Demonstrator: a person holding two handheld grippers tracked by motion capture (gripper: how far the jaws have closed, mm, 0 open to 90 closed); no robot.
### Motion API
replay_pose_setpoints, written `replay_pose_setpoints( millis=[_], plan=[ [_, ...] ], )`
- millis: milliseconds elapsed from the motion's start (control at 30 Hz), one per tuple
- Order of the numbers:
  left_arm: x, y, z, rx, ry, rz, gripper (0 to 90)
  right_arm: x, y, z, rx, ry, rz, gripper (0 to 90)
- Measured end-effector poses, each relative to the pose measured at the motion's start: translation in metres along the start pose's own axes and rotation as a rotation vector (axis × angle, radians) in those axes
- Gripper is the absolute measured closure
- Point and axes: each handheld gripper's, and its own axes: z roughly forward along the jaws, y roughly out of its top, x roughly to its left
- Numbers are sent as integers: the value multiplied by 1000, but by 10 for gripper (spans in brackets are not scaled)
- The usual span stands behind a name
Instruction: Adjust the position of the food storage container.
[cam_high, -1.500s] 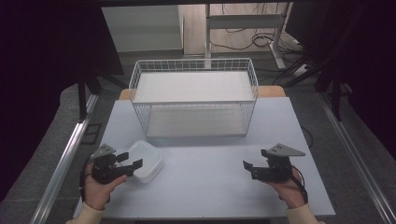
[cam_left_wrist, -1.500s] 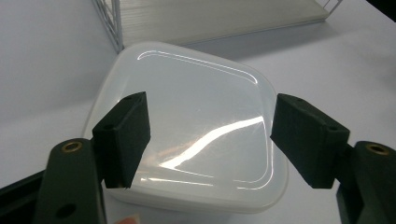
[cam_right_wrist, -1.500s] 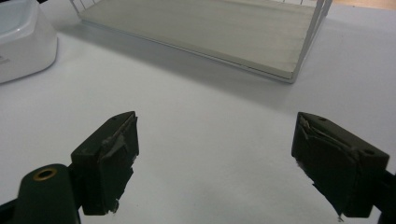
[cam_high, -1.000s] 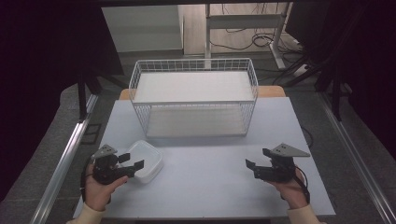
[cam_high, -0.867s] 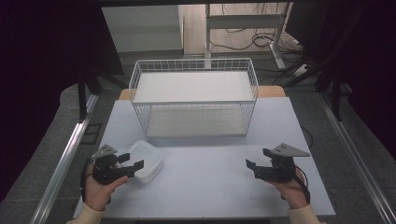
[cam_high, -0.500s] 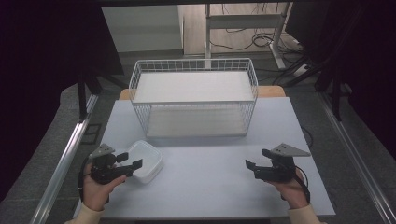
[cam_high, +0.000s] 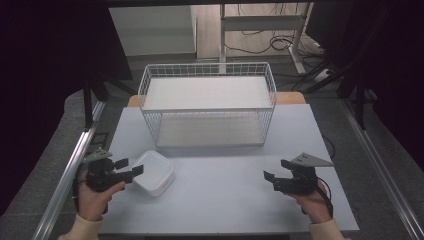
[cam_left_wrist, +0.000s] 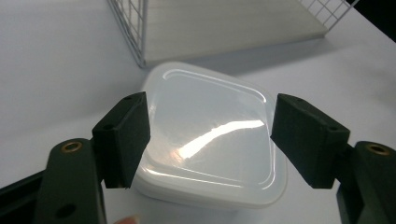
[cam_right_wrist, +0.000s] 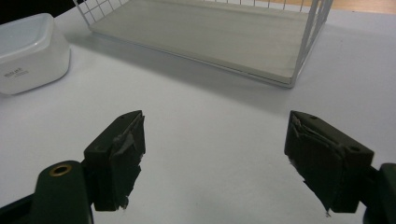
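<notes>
— Fingers first: where do they stand?

— Both pairs spread wide, nothing between the pads. From the left gripper view I see my left gripper (cam_left_wrist: 210, 140) with its jaws apart on either side of the white lidded container (cam_left_wrist: 212, 140); the pads sit level with the lid's edges, but I cannot tell whether either pad touches the plastic. My right gripper (cam_right_wrist: 233, 158) is released too, jaws wide over bare table (cam_right_wrist: 210, 121).

— Container position?

— High view: the container (cam_high: 152, 171) lies at lower left of the frame, flat on the table (cam_high: 225, 200), lid on, a corner turned toward the wire basket (cam_high: 207, 107). It sits near the basket's front left corner but apart from it. Left gripper (cam_high: 127, 167) is just beside it at its left, jaw tips over the container's near edge.

— The basket?

— Upper centre of the frame, white wire, a pale board as its floor. Nothing visible inside.

— Right side?

— Right gripper (cam_high: 277, 170) at lower right, well apart from the container, held in the hand (cam_high: 312, 200), grey three-cornered plate on top. From the right gripper view the container (cam_right_wrist: 30, 51) shows at the upper left corner, a small label on its side too small to read; the basket (cam_right_wrist: 210, 37) runs across the top.
</notes>
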Motion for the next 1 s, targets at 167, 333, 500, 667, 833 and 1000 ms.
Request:
replay_pose_setpoints(
  millis=[167,333,500,667,833,1000],
  plan=[
    [4,9,-4,-5,15,2,273,0,1,-3,-8,0,8,206],
    [13,23,0,7,18,-2,280,0,2,-4,-19,6,15,207],
    [22,35,6,29,9,-10,303,-2,1,-2,-4,21,37,209],
    [30,43,10,41,21,-11,322,0,0,-1,10,21,28,208],
    [38,47,20,84,36,-7,389,0,-1,1,27,22,25,208],
    [44,48,29,129,50,-1,460,-1,-2,3,43,20,28,207]
  ],
)
